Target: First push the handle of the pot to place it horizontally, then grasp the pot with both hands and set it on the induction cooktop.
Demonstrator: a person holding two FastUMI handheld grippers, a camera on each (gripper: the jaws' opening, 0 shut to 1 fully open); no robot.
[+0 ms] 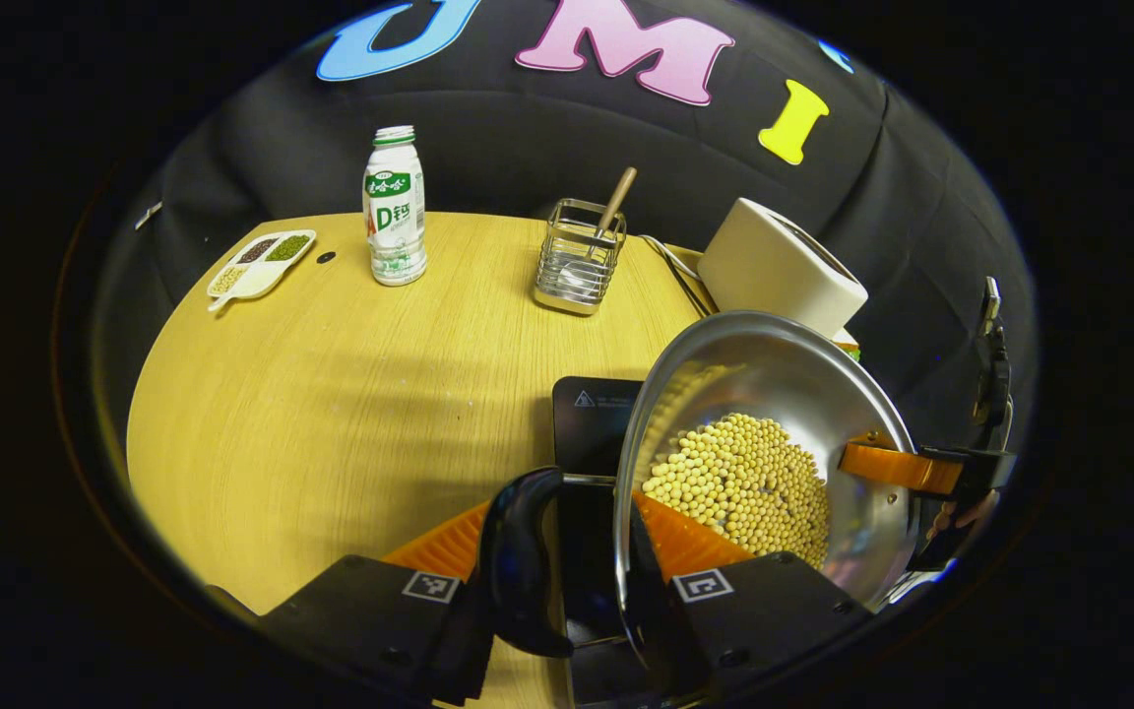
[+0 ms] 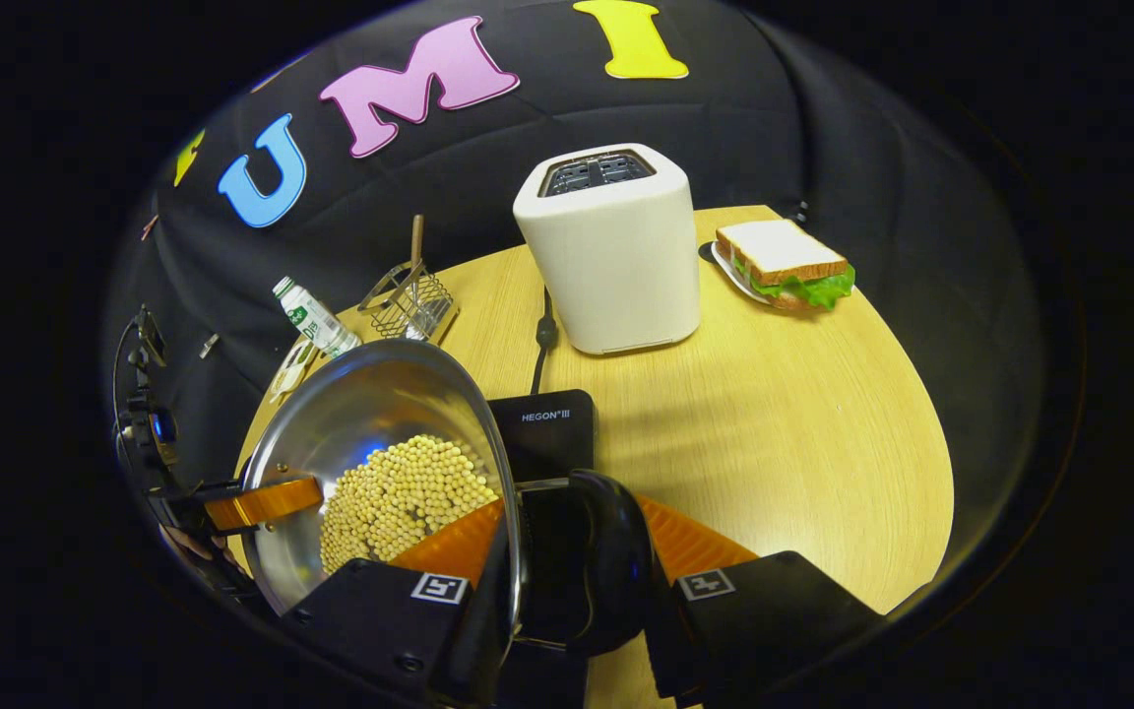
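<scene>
the shiny round steel pot (image 1: 774, 394) full of small yellow beans (image 1: 744, 483) is up in the air, just above the flat black induction cooktop (image 1: 592, 418) on the round wooden desk (image 1: 331, 394). the left tongs (image 1: 577, 551) pinch one side of the pot, with the rim and a black loop handle (image 1: 518, 551) between their two fingers. the right tongs (image 2: 567, 561) pinch the other side the same way, around the other black loop handle (image 2: 606, 551). both tongs are closed on the pot. the pot looks tipped in both views, so i think the beans could roll to one side or spill out if one hand goes lower than the other. the rim is thin and smooth, so i think it could slip from the tongs if the squeeze gets weak. the white toaster (image 2: 611, 251) and its black cord (image 2: 542, 335) sit close behind the cooktop, so a push too far back might bump them.
</scene>
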